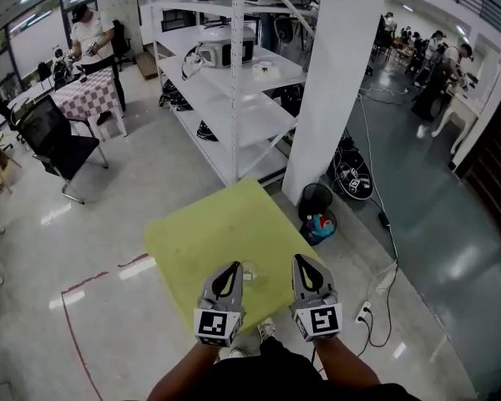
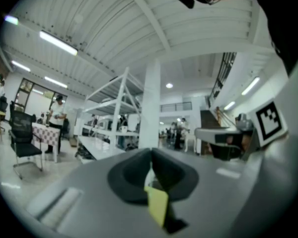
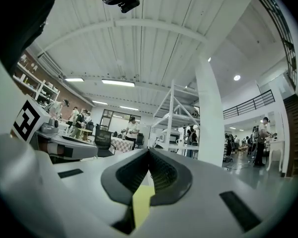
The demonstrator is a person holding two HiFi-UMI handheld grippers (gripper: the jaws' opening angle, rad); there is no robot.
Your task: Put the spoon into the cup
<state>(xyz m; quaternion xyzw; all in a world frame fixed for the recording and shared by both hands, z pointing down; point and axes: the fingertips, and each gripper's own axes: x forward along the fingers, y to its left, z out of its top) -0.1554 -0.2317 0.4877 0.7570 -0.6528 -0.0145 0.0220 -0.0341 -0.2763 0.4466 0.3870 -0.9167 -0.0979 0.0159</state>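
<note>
You've got both grippers over the near edge of the yellow-green table, side by side and pointing level toward the far side. Your left gripper has its jaws pressed together with nothing between them. Your right gripper is the same, jaws closed and empty. Between the two, just beside the left gripper's tips, a small pale cup sits on the table close to its near edge, too small to say more about. The spoon I can't make out in any view. Past the table's far edge stands a white shelf rack, with a white pillar to its right. Far left, a black chair stands near a checked table, and a person is beside it.
</note>
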